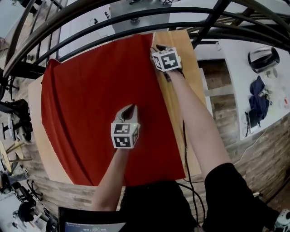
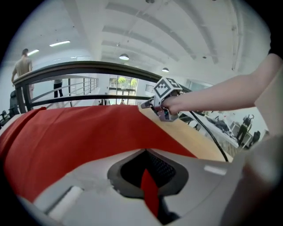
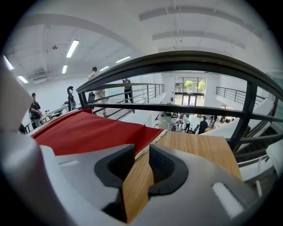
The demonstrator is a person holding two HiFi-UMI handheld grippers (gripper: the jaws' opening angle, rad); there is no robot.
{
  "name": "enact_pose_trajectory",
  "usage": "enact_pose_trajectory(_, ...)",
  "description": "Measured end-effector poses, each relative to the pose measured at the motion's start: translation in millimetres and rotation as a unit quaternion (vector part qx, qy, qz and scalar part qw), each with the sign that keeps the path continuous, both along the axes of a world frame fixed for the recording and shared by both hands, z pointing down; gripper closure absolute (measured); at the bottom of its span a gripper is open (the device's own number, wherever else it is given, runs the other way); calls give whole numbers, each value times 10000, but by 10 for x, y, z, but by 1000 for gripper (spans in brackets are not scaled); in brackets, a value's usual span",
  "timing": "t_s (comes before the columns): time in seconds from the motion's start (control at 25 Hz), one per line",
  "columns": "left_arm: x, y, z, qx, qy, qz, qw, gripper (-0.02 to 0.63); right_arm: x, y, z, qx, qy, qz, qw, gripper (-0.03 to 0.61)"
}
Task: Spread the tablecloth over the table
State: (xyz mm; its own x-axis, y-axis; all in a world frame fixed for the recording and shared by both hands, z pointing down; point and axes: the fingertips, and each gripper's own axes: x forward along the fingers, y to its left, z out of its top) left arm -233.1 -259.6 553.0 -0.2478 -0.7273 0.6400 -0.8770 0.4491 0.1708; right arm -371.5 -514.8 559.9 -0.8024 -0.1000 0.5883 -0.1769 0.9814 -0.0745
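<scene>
Two jaws of the left gripper (image 2: 147, 171) are seen closed together on a thin pinched fold of the red fabric tablecloth (image 1: 99, 104), near its middle. The jaws of the right gripper (image 3: 141, 165) are held apart with nothing between them. Only bare wood is seen through the gap, and the cloth's far corner with its white scalloped trim (image 3: 150, 142) lies just beside the left jaw.

Most of the light wooden table (image 1: 188, 59) is covered by the cloth, but a strip along its right side and another along its left are left bare. The cloth lies slightly skewed, and its far left corner appears to be draped over the table's edge.

Further out, a dark metal railing (image 1: 136, 13) is seen past the table's far end.

Several risks are judged from here. If the cloth is pulled by the single central pinch, it could be bunched into ridges instead of flattened. With the far corner unheld, the whole sheet could be dragged toward the draped left side. The thin trim could be missed and the wood scraped.

No brand or legible writing is found; only black-and-white square marker patterns are shown on the gripper cubes (image 1: 166, 60).
</scene>
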Motion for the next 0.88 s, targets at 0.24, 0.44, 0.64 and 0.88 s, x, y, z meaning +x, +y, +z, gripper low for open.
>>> enact_pose_trajectory(0.24, -244, -651, 15, 106, -1, 88, 9999, 607, -214, 30, 202, 79, 682, -610, 9958, 388)
enact_pose_trajectory(0.44, -687, -1100, -189, 243, -235, 178, 9993, 607, -243, 135, 237, 214, 912, -1067, 9899, 459)
enact_pose_trajectory(0.64, -922, -1025, -190, 194, -253, -155, 9994, 607, -214, 109, 205, -198, 840, -1203, 9890, 558)
enact_pose_trajectory(0.88, -1314, -824, 84, -347, -227, -277, 9988, 602, -101, -101, 124, 340, 1075, -1616, 9804, 558)
